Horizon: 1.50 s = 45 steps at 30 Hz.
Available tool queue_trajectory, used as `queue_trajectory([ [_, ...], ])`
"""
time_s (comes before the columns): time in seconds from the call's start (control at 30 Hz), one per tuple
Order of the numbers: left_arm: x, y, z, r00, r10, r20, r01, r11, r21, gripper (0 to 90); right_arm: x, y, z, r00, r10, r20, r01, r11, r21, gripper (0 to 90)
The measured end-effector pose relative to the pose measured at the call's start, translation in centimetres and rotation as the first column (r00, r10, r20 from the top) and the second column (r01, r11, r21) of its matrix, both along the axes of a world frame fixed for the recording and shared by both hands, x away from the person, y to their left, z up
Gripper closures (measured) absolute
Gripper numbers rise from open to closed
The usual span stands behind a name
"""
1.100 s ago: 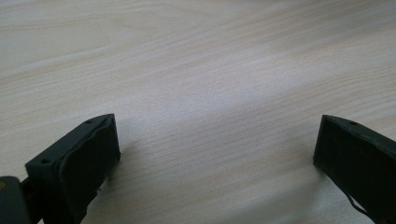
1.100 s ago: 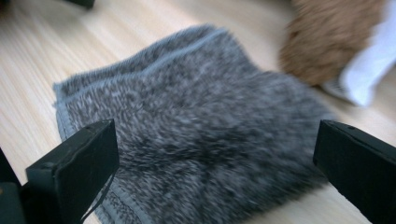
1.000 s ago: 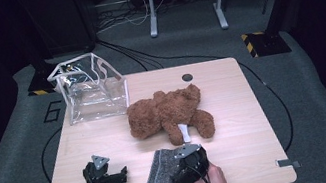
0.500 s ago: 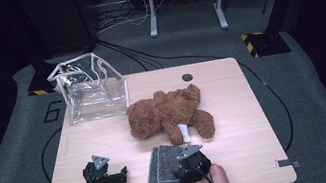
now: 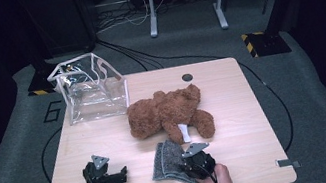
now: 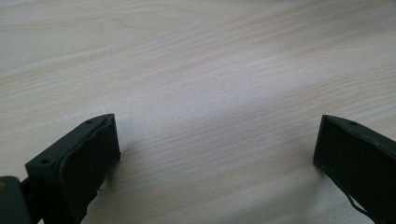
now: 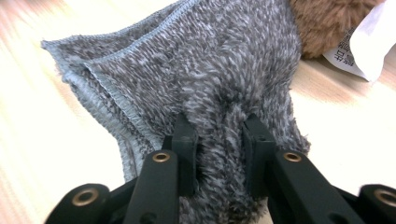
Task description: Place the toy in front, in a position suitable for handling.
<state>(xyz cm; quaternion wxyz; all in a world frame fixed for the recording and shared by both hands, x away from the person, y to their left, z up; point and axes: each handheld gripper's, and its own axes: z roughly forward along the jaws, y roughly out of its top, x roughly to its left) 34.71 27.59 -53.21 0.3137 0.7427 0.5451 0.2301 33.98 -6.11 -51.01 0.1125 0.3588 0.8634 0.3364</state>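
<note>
A grey fuzzy cloth (image 5: 167, 159) lies folded near the table's front edge, just in front of a brown teddy bear (image 5: 167, 111). My right gripper (image 5: 193, 163) sits on the cloth's near right part. Its jaws have just been closing, and they now pinch a raised fold of the cloth (image 7: 201, 70) between the pads of my right gripper (image 7: 219, 127). My left gripper (image 5: 115, 177) rests at the front left, apart from the cloth. In its own view the left gripper (image 6: 217, 140) stands wide open over bare wood with nothing between its jaws.
A clear plastic bag (image 5: 91, 86) with white trim stands upright at the back left of the wooden table (image 5: 235, 109). The bear's white label (image 7: 366, 46) lies just beyond the cloth. A small black disc (image 5: 187, 77) sits near the back edge.
The right gripper's jaws have drawn together on the grey cloth and bunched up a fold of it. The left gripper has stayed where it was.
</note>
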Motion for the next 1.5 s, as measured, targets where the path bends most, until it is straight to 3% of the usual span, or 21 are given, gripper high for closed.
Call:
queue_trajectory([
  [0.23, 0.0, 0.0, 0.0, 1.0000, 0.003, 0.000, -0.003, 1.0000, 0.000, 0.0, -0.5, -1.1, 0.5, 1.0000, 0.009, -0.003, -0.009, 0.999, 0.030, 72.2],
  [0.87, 0.0, 0.0, 0.0, 1.0000, 0.003, 0.000, -0.003, 1.0000, 0.000, 0.0, -2.0, -6.5, 3.0, 0.9951, -0.091, 0.038, 0.088, 0.994, 0.065, 72.3],
  [1.23, 0.0, 0.0, 0.0, 1.0000, 0.004, 0.000, -0.004, 1.0000, 0.001, 0.2, -2.9, -10.3, 3.6, 0.9808, -0.185, 0.062, 0.180, 0.981, 0.071, 72.5],
  [1.5, 0.0, 0.0, 0.0, 1.0000, 0.003, 0.000, -0.003, 1.0000, -0.001, 0.2, -3.5, -13.3, 4.2, 0.9622, -0.259, 0.085, 0.253, 0.965, 0.068, 72.7],
])
